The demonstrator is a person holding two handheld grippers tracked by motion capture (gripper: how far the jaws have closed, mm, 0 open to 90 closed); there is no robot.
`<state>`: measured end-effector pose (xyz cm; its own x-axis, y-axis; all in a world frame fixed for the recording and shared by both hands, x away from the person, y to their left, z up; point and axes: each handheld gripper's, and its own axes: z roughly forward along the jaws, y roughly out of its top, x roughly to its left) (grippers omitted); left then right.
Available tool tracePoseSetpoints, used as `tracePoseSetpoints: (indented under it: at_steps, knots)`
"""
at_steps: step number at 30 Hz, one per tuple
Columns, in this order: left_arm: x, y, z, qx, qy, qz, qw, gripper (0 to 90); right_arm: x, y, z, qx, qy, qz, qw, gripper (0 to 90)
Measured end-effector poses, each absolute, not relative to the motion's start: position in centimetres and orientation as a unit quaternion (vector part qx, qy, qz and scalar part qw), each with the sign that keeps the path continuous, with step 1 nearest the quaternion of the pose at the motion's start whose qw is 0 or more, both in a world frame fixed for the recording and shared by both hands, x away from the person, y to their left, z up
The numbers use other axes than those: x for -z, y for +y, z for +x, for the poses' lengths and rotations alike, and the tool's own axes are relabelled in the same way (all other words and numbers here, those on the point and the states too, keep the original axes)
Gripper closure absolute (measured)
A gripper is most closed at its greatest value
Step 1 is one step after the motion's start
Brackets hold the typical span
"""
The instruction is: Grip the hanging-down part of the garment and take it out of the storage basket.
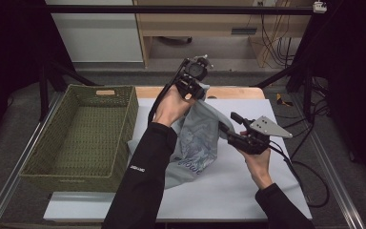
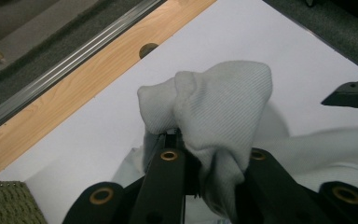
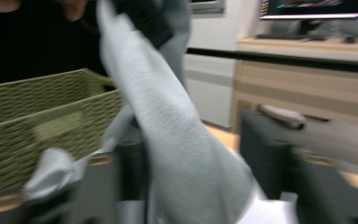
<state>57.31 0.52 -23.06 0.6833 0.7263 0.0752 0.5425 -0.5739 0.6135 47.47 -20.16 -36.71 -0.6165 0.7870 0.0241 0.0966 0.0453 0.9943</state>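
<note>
The left tool is clenched on a bunch of the grey shirt, holding it up over the far side of the white tabletop. The cloth hangs down to the surface beside the green basket. The right tool sits at the shirt's edge, jaws parted; its blurred view seems to show cloth between them, not pinched.

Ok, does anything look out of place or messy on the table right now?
Nothing spilled or damaged. The grey garment is crumpled, one end lifted off the white table by the left tool, the rest trailing down beside the basket, which has nothing in it.
</note>
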Motion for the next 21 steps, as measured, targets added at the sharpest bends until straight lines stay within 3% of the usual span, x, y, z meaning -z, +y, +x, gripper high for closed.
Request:
tracePoseSetpoints:
  at_steps: [3,7,13,21]
  knots:
    - [23.3,0.8,57.3,-0.16,0.365,0.871,0.287,82.8,37.1,-20.6,46.7,-0.609,0.67,0.323,0.275,18.3]
    - [23.8,1.1,57.3,-0.159,0.363,0.873,0.285,82.8,37.5,-21.7,45.8,-0.611,0.669,0.322,0.274,6.5]
    - [24.3,1.4,56.9,-0.155,0.356,0.874,0.291,82.7,38.3,-23.7,45.0,-0.603,0.658,0.346,0.29,1.1]
    - [25.0,2.0,56.4,-0.152,0.338,0.883,0.288,82.6,39.7,-25.3,43.9,-0.6,0.657,0.355,0.288,0.4]
